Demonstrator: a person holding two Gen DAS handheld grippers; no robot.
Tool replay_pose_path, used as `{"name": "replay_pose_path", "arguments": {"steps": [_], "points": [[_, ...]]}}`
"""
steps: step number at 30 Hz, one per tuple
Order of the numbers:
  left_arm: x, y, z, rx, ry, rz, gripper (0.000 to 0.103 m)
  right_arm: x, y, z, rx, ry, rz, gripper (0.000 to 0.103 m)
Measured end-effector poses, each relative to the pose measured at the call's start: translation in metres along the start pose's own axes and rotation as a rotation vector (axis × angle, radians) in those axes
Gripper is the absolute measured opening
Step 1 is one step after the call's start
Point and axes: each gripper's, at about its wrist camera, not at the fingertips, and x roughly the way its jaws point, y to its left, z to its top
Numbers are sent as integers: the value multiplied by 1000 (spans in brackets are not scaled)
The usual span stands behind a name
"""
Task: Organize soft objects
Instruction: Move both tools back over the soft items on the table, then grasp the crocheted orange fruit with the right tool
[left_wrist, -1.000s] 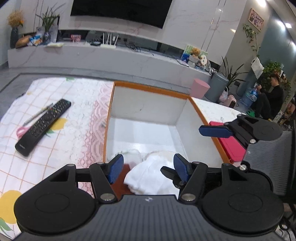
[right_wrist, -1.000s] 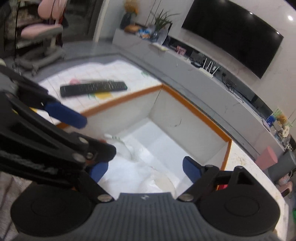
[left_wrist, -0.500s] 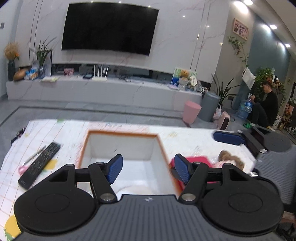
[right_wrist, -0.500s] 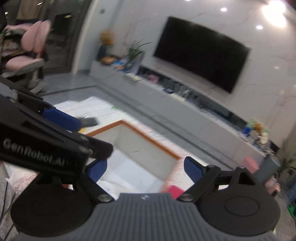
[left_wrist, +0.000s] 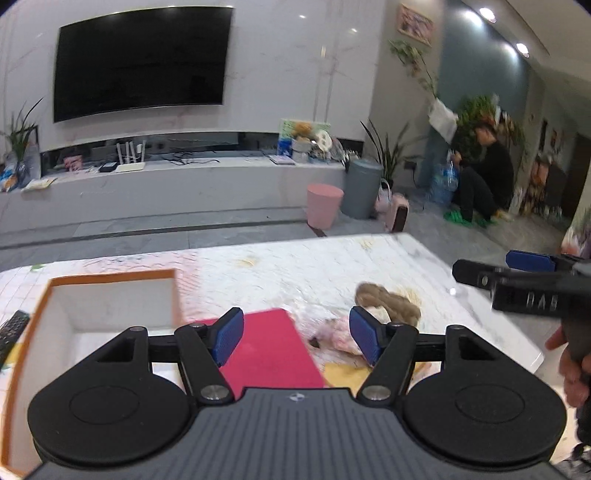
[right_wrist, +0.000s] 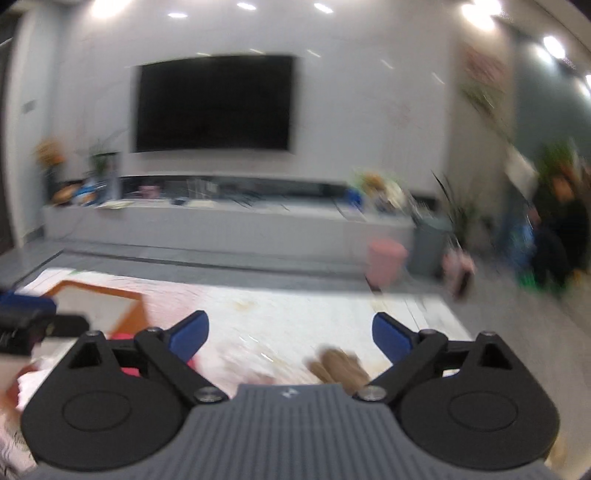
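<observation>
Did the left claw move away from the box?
Yes. The left claw has swung right and pulled back: the box, earlier straight ahead under it, now sits off to its left, and the red pad lies ahead instead.

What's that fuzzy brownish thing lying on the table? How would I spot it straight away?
Start at the big white box with the orange rim on the patterned tablecloth. Just right of it lies a flat red rectangular pad, and right of that sits the small soft doll with light-brown hair and pale pink clothes. It is the only fluffy, irregular shape there; its neighbours are flat and hard-edged.
</observation>
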Motion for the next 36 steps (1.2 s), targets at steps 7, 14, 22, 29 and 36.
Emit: {"name": "replay_pose_path", "arguments": {"steps": [7, 14, 22, 29, 36], "points": [[64, -45, -33, 36, 74, -39, 77, 61, -64, -52, 123, 303, -64, 94], [100, -61, -83, 146, 127, -128, 76, 119, -90, -112, 120, 550, -106, 87], [109, -69, -101, 147, 164, -239, 76, 141, -94, -127, 86, 630, -142, 86], [121, -66, -106, 121, 237, -231, 76, 158, -87, -136, 37, 692, -154, 75], [116, -65, -106, 125, 240, -233, 76, 163, -87, -137, 10, 698, -176, 47]]}}
